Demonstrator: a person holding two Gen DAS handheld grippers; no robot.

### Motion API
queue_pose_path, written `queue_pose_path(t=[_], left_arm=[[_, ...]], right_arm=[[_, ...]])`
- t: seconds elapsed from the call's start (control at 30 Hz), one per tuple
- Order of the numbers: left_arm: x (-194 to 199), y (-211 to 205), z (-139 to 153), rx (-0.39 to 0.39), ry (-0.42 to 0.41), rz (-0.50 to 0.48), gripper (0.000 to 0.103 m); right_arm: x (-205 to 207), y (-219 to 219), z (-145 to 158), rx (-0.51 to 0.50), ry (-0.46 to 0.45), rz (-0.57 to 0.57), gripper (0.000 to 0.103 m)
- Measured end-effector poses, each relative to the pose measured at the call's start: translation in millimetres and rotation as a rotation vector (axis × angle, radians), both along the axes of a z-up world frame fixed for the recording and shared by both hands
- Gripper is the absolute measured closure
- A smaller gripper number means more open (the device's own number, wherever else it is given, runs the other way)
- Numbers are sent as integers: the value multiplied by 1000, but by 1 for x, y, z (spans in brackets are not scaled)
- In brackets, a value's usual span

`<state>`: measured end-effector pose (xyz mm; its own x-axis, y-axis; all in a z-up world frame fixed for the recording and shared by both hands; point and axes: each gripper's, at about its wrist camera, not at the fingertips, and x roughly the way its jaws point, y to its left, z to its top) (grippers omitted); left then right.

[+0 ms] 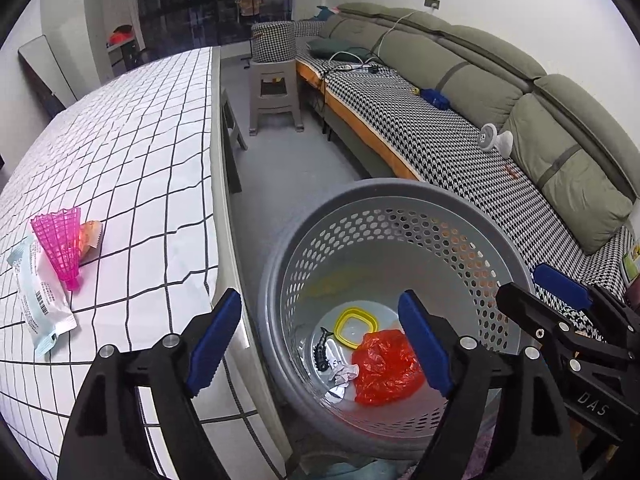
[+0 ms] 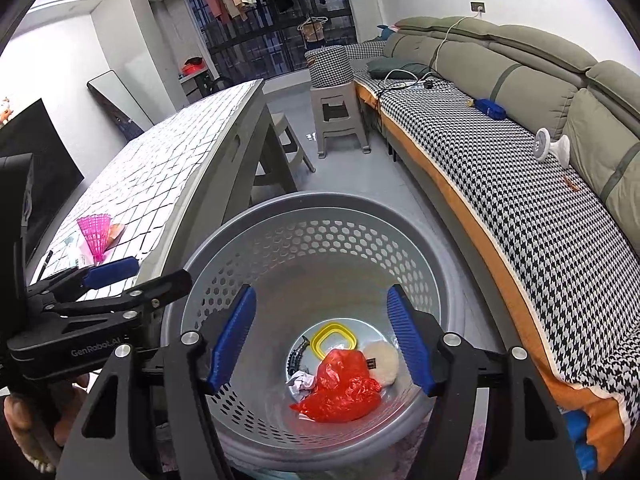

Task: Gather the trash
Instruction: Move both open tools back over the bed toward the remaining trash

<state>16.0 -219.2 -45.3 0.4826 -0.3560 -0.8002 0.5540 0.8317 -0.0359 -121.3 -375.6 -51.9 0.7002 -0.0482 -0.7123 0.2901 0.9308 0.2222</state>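
Hovering over grey perforated plastic basket (image 2: 280,216): left gripper (image 1: 320,344) and right gripper (image 2: 322,340), jaws apart, nothing between. Crumpled red plastic bag (image 2: 340,388) at basket bottom beside yellow square lid (image 2: 334,338). Pink mesh shuttlecock (image 1: 60,240) on checked tablecloth (image 1: 140,140).

One grey basket (image 2: 208,276), one red bag (image 2: 340,388), one yellow lid (image 2: 334,338), one pink shuttlecock (image 1: 60,244), two wrappers (image 1: 38,296)
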Motion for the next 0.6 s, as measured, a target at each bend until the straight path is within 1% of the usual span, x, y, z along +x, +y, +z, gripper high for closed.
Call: queue_pose_path(t=[0.33,0.5,0.6], left_arm=[[-2,16,12,-14,-44,33,13],[-2,29,18,-20,-65,62,13],[-1,40,20,-31,-70,83,11]], right_arm=[[-2,8,7,-43,-16,-33,33],[-2,19,11,-70,-27,-38,32],[-1,28,13,-83,-37,-30,29]])
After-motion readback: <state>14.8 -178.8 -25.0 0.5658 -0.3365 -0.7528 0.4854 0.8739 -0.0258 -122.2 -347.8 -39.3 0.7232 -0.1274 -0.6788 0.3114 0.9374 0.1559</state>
